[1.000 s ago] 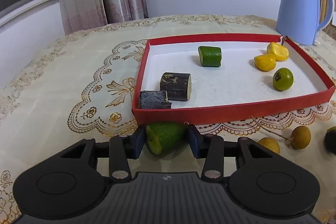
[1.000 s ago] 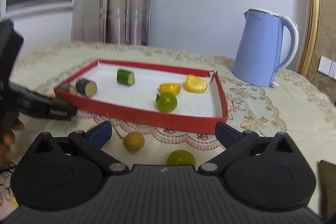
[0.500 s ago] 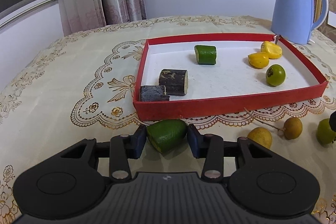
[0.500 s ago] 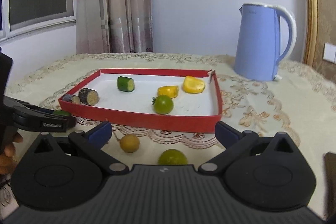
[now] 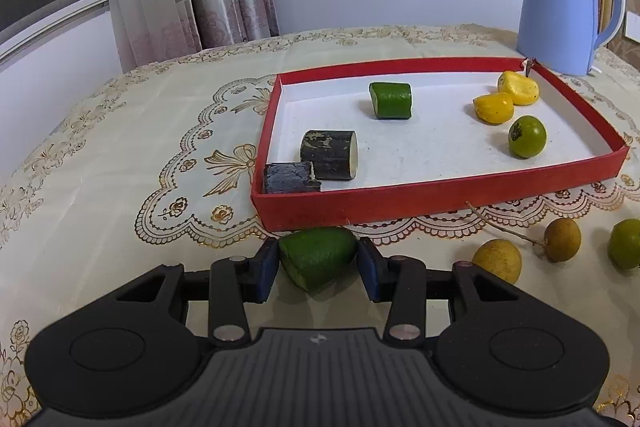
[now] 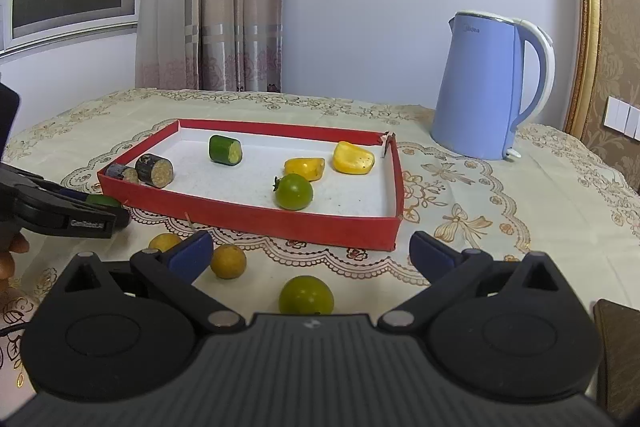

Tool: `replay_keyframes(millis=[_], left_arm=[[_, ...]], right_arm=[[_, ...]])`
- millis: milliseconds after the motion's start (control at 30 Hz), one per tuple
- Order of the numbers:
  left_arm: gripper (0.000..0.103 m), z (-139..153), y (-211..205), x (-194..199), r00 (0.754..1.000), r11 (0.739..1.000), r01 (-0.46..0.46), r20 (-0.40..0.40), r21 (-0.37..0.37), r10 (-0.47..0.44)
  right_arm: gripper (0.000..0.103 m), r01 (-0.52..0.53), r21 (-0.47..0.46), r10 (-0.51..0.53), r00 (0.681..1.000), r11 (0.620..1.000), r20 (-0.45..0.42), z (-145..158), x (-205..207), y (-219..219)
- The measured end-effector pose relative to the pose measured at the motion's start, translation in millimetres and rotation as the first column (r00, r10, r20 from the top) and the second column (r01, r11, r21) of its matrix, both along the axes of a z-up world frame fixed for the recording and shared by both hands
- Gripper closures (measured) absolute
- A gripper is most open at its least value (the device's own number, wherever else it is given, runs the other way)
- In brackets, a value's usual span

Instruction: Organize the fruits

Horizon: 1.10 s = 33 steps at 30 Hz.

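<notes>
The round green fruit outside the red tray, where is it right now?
In the right wrist view, the round green fruit lies on the tablecloth between the open right gripper fingers, before the red tray.

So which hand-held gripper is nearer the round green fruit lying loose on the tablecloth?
Right. The right hand-held gripper hangs open just behind the round green fruit; the left hand-held gripper is off to its side, holding a green wedge.

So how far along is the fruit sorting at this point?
Done: six pieces lie in the red tray. In hand: the left gripper is shut on a green wedge just outside it. Left: two brown fruits and a green fruit on the tablecloth; right gripper open.
</notes>
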<state>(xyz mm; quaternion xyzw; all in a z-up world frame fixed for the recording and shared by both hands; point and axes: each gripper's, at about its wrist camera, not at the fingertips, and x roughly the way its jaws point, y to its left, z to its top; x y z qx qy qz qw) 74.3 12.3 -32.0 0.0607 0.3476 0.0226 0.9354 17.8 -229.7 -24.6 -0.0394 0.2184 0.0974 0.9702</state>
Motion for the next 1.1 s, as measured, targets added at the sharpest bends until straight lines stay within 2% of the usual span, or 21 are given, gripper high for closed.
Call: replay_keyframes(millis=[233,300,367,467,633,900,1100], left_arm=[[0.058,-1,-2,3,1.000,1.000,-0.004,0.009,0.018,0.004],[0.053,-1,-3,3,1.000,0.999,-0.012,0.015,0.031,0.011],[0.040,-2,-2,3,0.999,0.999,-0.032,0.021,0.041,0.031],[0.027,-3,4,5,0.997,0.997,-0.067,0.025,0.034,0.067],[0.022,-4,12,6,0.996,0.996,-0.087,0.018,-0.009,0.087],[0.020,-5,19,7,0.996,0.994,-0.090,0.010,-0.056,0.091],[0.014,-8,27,8,0.993,0.986,-0.114,-0.004,-0.119,0.115]], right_arm=[[0.000,0.006,-0.001,-0.006,1.000,1.000,-0.005,-1,-1,-1],[0.000,0.007,0.011,-0.007,1.000,1.000,-0.015,-2,0,-2],[0.000,0.004,0.036,-0.003,1.000,0.999,-0.030,-2,2,-4],[0.000,0.002,0.052,0.000,0.999,0.999,-0.040,-4,2,-7],[0.000,-0.011,0.059,0.012,1.000,0.998,-0.019,-9,0,-5],[0.000,0.012,0.105,-0.007,0.999,0.994,-0.050,-18,5,-11],[0.000,0.002,0.089,0.002,0.999,0.996,-0.044,-20,4,-10]])
